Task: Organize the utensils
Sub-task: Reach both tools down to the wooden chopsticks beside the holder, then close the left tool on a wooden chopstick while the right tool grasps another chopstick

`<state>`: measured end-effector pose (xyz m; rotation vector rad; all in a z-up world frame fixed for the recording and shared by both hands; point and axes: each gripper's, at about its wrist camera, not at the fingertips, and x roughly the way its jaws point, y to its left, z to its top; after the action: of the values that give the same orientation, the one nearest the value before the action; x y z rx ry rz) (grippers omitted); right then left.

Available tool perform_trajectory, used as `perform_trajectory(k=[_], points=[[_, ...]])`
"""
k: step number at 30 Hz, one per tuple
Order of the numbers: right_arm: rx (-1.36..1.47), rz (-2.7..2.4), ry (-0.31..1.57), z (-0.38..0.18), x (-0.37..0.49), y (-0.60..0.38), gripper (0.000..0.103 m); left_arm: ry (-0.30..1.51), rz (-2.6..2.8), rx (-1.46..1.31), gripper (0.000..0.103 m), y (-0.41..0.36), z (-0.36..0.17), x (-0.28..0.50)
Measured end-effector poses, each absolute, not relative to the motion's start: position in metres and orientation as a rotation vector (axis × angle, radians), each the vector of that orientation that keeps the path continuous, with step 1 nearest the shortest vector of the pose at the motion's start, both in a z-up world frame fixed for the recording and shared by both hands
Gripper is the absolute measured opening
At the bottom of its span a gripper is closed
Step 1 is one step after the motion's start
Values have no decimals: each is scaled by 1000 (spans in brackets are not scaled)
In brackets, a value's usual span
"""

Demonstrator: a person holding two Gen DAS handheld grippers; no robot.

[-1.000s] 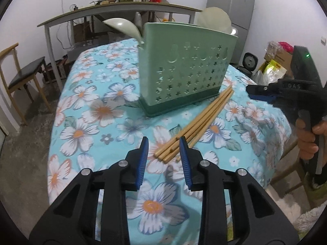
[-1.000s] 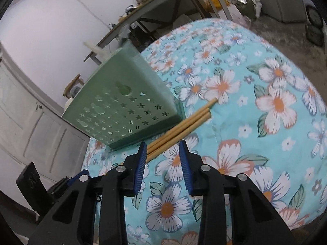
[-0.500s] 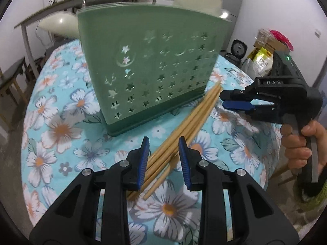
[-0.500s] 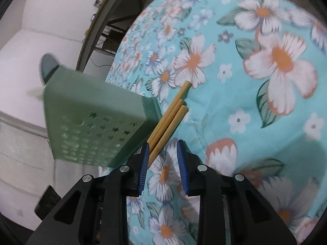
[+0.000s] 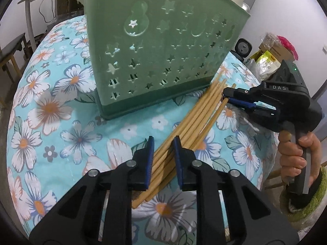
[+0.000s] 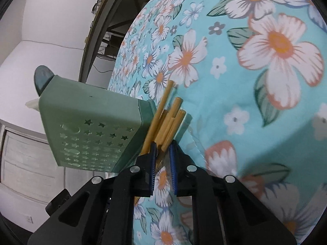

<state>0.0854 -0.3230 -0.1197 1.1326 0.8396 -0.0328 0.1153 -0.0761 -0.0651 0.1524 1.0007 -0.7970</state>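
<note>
Chopsticks: a bundle of pale bamboo chopsticks (image 5: 196,122) lay on the floral turquoise tablecloth (image 5: 51,110), running from about 7 o'clock to 1 o'clock in the left wrist view; the far ends lay beside the base of the holder
Holder: a green plastic utensil holder with star-shaped cut-outs (image 5: 163,51) stood upright on the cloth at 12 o'clock of the left gripper; whether the chopsticks touched its base could not be told
Left gripper: the black left gripper with blue pads (image 5: 162,153) had just been closing; its jaws stood narrowly apart around the near ends of the chopsticks, with some sticks between the pads; whether the pads pressed on them could not be told
Right gripper: the black right gripper (image 6: 163,153), seen at 3 o'clock in the left view, had just been closing; it pinched the far ends of the chopsticks between its blue pads
Hand: a person's hand (image 5: 296,155) gripped the right gripper's handle
Background: a long grey table (image 5: 30,2) stood at 10 o'clock
</note>
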Motion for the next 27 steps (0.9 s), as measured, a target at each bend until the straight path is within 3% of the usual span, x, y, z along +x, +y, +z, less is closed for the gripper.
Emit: perform_trajectory(k=[15,27], points=[[1159,-64,848,-112,33,-349,13,1022,-777,248,12,-54,-60,80],[1100,-66,863,-112,40,-348,14,886,-835,284,13,-66,-34,74]])
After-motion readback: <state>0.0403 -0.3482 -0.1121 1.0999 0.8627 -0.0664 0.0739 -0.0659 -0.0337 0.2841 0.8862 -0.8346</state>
